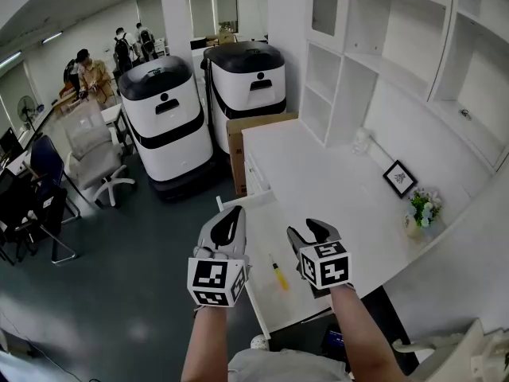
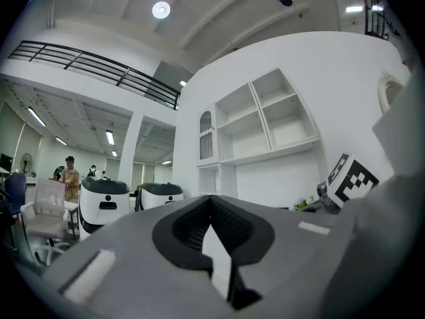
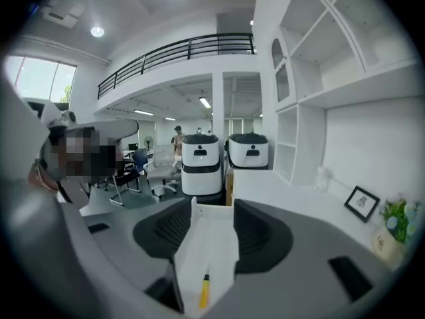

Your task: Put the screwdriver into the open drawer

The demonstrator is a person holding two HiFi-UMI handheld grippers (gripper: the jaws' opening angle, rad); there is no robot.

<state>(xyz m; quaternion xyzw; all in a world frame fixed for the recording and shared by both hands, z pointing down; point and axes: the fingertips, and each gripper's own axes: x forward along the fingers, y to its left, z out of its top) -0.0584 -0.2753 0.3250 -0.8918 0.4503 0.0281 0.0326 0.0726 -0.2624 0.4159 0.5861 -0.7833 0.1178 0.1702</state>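
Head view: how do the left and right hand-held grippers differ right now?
Jaws: the grey left hand-held gripper has its jaws closed tip to tip, while the grey right hand-held gripper has its jaws apart.
Aim: the left one points level into the room. The right one tilts down at the open white drawer, and the yellow-handled screwdriver lying in the drawer shows between its jaws.
Shared: both hold nothing.

The screwdriver [image 1: 279, 274] is yellow, the drawer [image 1: 266, 228] white, left gripper [image 1: 227, 226] and right gripper [image 1: 311, 234] grey with black-and-white squares.
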